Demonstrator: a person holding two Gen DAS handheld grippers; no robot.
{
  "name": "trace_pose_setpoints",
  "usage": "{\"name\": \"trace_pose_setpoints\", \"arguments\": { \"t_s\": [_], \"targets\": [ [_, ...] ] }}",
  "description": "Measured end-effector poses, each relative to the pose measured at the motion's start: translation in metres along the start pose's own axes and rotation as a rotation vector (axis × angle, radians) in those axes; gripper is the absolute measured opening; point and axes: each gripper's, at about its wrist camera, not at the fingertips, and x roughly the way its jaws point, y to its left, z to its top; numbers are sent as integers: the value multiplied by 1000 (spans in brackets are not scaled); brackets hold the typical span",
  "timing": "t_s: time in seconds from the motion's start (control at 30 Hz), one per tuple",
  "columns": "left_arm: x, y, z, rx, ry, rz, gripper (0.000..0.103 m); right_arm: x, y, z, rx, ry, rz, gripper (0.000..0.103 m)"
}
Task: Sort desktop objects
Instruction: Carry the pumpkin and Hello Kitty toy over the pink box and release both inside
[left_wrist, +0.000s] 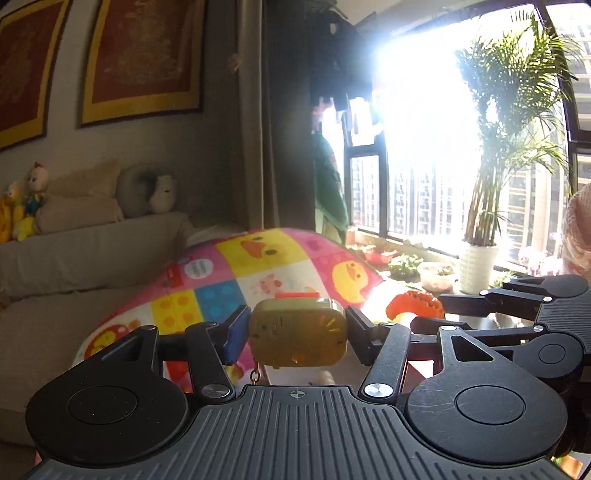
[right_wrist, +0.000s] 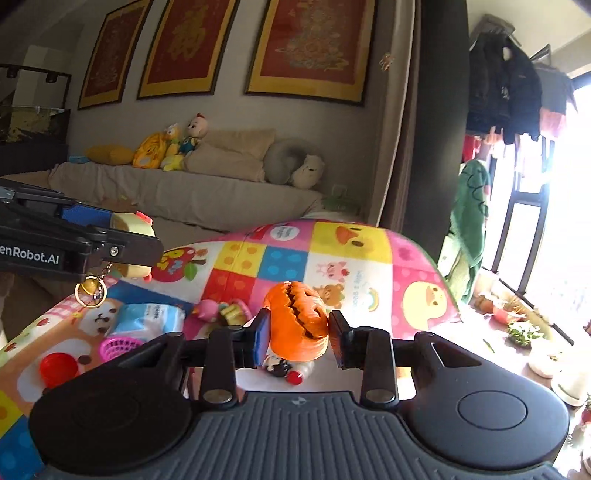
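The left gripper (left_wrist: 297, 334) is pinching a small yellow-brown toy (left_wrist: 298, 334) with a red bar on top. Both pads press on its sides. A gold keyring (right_wrist: 90, 292) hangs under the toy on a short chain. The toy is held up in the air, above the bright play mat (left_wrist: 229, 277) with ducks and blocks on it.

The right gripper (right_wrist: 297, 338) has an orange pumpkin toy (right_wrist: 297, 321) with a zigzag mouth between its 2 fingers. The blue pad on the left side touches it. On the right side I cannot tell if the pad touches or if there is a thin gap. The pumpkin is also up off the mat.

In the left wrist view the pumpkin shows to the right of the yellow-brown toy, near it but apart.

Down on the mat lie a red cup (right_wrist: 59, 369), a pink basket (right_wrist: 120, 347), a blue and white pack (right_wrist: 153, 317) and a little pink toy (right_wrist: 207, 310). They sit to the left and below the pumpkin.

Behind the mat is a grey sofa (right_wrist: 184, 192) with stuffed toys (right_wrist: 173, 144) on it. 3 red pictures with gold frames (right_wrist: 314, 48) hang on the wall. A palm plant (left_wrist: 491, 147) in a white pot stands by the bright window.
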Motion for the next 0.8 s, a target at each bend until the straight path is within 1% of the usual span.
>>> {"name": "trace_pose_setpoints", "arguments": {
  "t_s": [0.1, 0.13, 0.2, 0.27, 0.3, 0.33, 0.37, 0.43, 0.47, 0.53, 0.6, 0.7, 0.77, 0.8],
  "targets": [
    [35, -10, 16, 5, 3, -35, 62, 24, -16, 6, 25, 18, -36, 33],
    [48, -12, 19, -5, 16, -41, 67, 34, -21, 6, 26, 36, -38, 33],
    [60, -8, 18, -32, 54, -27, 73, 47, -32, 4, 68, 72, -25, 35],
    [59, 5, 11, -72, 78, -6, 79, 51, -45, -2, 132, 106, -17, 39],
    [55, 10, 6, -77, 78, 1, 85, 50, -50, -4, 152, 111, -10, 40],
    [49, 16, -1, -72, 75, 18, 89, 48, -55, -9, 173, 113, -2, 43],
    [45, 19, -7, -63, 75, 35, 91, 47, -57, -13, 182, 112, -1, 49],
    [34, 29, -24, -32, 92, 88, 92, 49, -55, -20, 186, 128, -3, 52],
    [30, 33, -32, -26, 102, 108, 92, 51, -53, -22, 183, 138, 1, 52],
    [19, 45, -51, -27, 135, 160, 95, 53, -41, -26, 164, 157, 24, 52],
    [7, 58, -70, -45, 172, 208, 95, 55, -23, -28, 128, 164, 66, 52],
    [-13, 90, -99, -114, 240, 296, 96, 59, 17, -32, 54, 186, 168, 56],
    [-23, 108, -115, -163, 278, 335, 96, 68, 53, -37, -3, 222, 266, 56],
    [-26, 114, -122, -181, 291, 347, 96, 72, 67, -40, -24, 235, 300, 56]
  ]
}}
